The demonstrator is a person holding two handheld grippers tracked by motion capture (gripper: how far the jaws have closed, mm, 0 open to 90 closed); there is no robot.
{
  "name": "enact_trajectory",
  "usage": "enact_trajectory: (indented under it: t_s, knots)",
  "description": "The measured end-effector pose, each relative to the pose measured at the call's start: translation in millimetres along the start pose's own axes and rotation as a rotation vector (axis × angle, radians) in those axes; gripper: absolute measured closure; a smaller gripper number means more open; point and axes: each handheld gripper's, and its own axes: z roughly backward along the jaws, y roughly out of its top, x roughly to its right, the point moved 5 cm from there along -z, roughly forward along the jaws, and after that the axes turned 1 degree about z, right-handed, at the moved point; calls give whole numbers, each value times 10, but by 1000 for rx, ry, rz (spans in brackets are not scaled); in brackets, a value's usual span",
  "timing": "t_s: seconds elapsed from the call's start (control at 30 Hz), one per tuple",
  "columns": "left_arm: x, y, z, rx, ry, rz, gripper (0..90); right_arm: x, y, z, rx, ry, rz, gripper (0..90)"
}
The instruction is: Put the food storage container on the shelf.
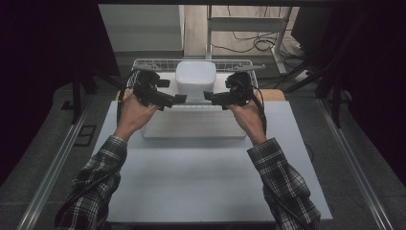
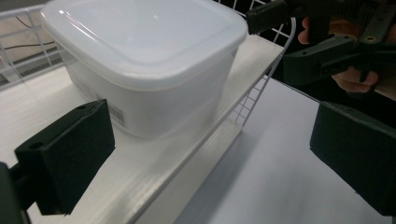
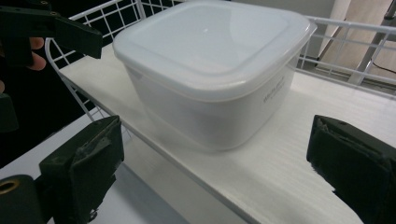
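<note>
A white lidded plastic box (image 1: 195,78) stands on a white shelf board (image 1: 194,102) with a wire rail behind it. In the left gripper view the box (image 2: 144,60) sits ahead and left of the jaws, on the board (image 2: 154,163). My left gripper (image 1: 178,99) is open, just left of the box, nothing between its jaws. My right gripper (image 1: 209,96) is open too, just right of the box. In the right gripper view the box (image 3: 210,65) stands beyond the wide jaws and the other gripper (image 3: 56,28) shows at the upper left.
A wire basket rail (image 1: 191,62) frames the back and sides of the shelf. The shelf rests on a pale table top (image 1: 206,172). Dark curtains flank the table. A metal frame and cables (image 1: 253,38) lie on the floor behind.
</note>
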Motion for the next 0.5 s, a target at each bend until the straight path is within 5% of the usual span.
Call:
enact_trajectory:
  t_s: [0.5]
  knots:
    - [138,-269,91,53,-58,-6,0,-94,-161,94,6,33,37,40]
